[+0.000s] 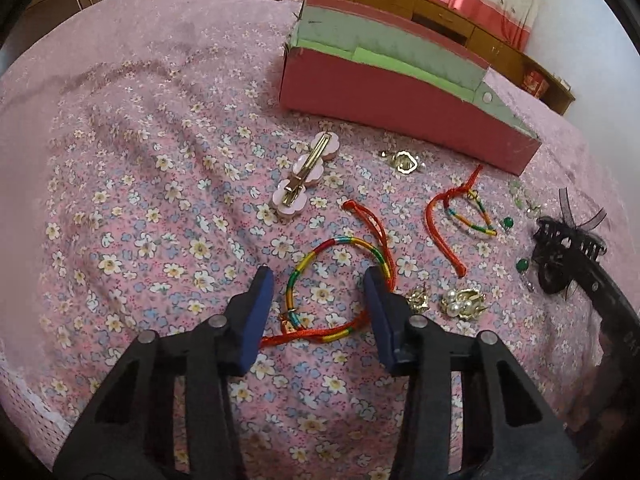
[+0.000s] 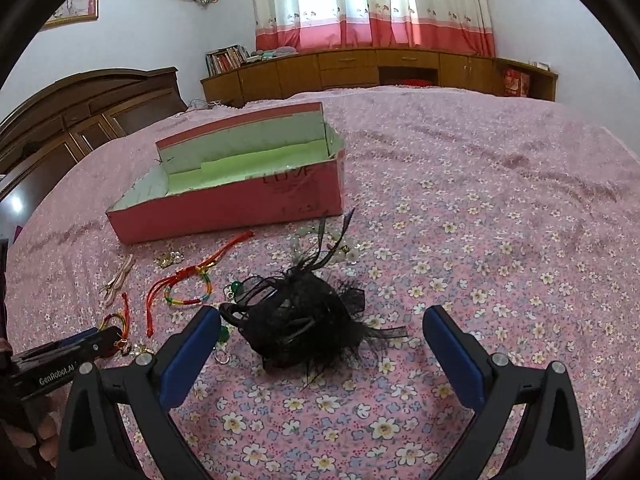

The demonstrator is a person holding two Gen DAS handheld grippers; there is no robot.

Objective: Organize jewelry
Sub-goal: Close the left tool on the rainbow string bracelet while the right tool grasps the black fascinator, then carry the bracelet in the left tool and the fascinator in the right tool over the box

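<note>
A pink open box (image 1: pixel 384 92) with a green lining lies on the floral bedspread; it also shows in the right wrist view (image 2: pixel 240 204). My left gripper (image 1: pixel 320 280) is open, its blue pads either side of a rainbow cord bracelet (image 1: pixel 340 248) lying on the cloth. A second cord bracelet (image 1: pixel 460 216), a pink flower hair clip (image 1: pixel 304 176), gold earrings (image 1: pixel 404 162) and pearl earrings (image 1: pixel 464 302) lie nearby. My right gripper (image 2: pixel 320 320) is open around a black feathered hair claw (image 2: pixel 304 320), not touching it.
Green stud earrings (image 1: pixel 508 222) and pale bead earrings (image 2: pixel 348 250) lie beside the hair claw. The left gripper (image 2: pixel 60 360) shows at the left edge of the right wrist view. Wooden cabinets (image 2: pixel 380 68) and a headboard (image 2: pixel 80 108) stand beyond the bed.
</note>
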